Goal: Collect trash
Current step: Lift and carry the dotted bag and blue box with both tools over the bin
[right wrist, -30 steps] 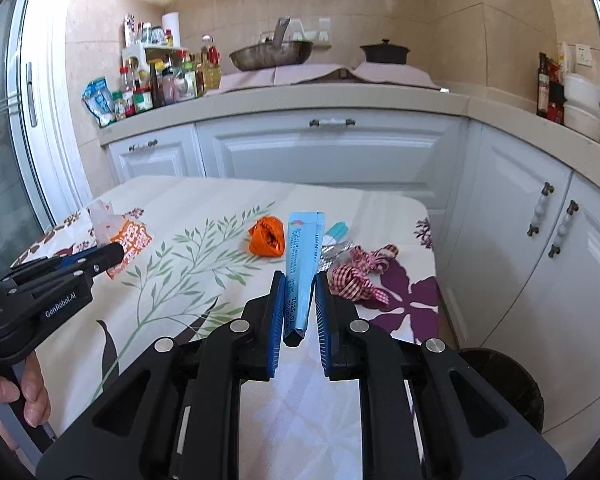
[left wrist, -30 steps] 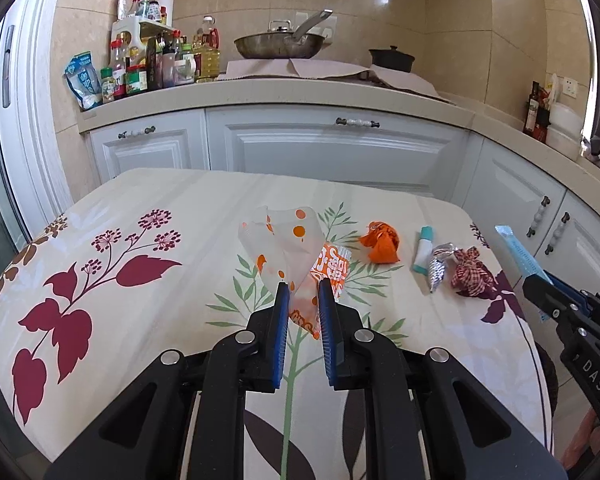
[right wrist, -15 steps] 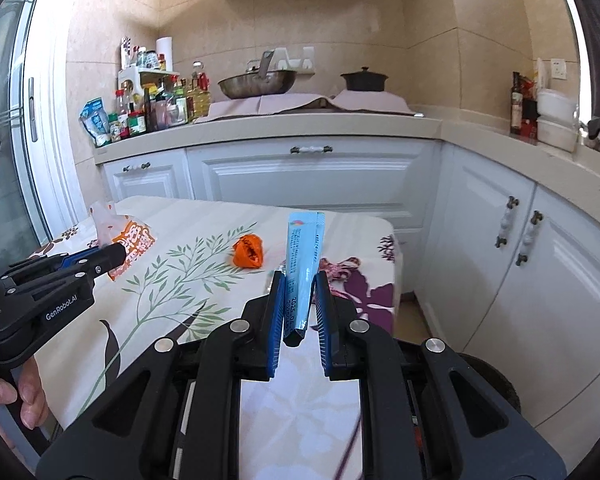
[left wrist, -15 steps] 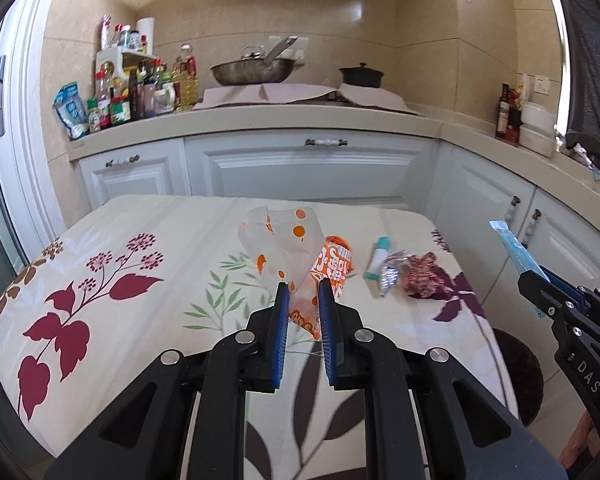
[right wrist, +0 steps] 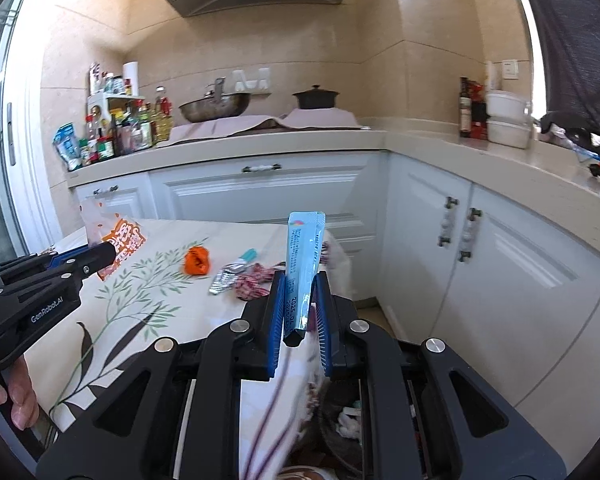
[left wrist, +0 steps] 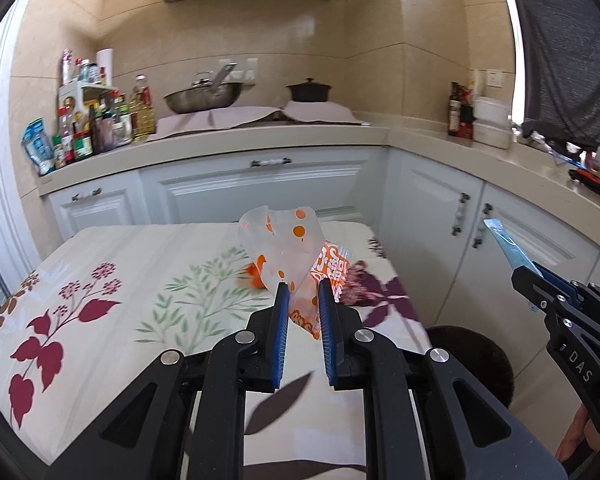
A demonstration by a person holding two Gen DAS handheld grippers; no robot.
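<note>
My left gripper (left wrist: 303,292) is shut on an orange-dotted clear plastic wrapper (left wrist: 288,248), held above the flowered table (left wrist: 100,280). My right gripper (right wrist: 298,280) is shut on a light-blue sachet (right wrist: 303,256) that stands upright between the pads, over the table's right end. In the right wrist view the left gripper (right wrist: 100,256) and its wrapper (right wrist: 116,240) show at the left. Still lying on the table are an orange crumpled wrapper (right wrist: 197,261), a silver foil piece (right wrist: 226,274), a small teal tube (right wrist: 247,256) and a red checked ribbon (right wrist: 256,280). A dark trash bin (left wrist: 476,360) stands on the floor beside the table.
White cabinets (right wrist: 260,192) and a beige counter wrap around the back and right. On the counter stand bottles (right wrist: 116,132), a wok (right wrist: 214,106) and a black pot (right wrist: 315,98). The bin (right wrist: 340,420) under my right gripper holds some trash. A hand (right wrist: 8,396) grips the left tool.
Both grippers have lifted and swung to the right with their wrappers still held. The table now sits lower and further left, and the bin has come into view beneath.
</note>
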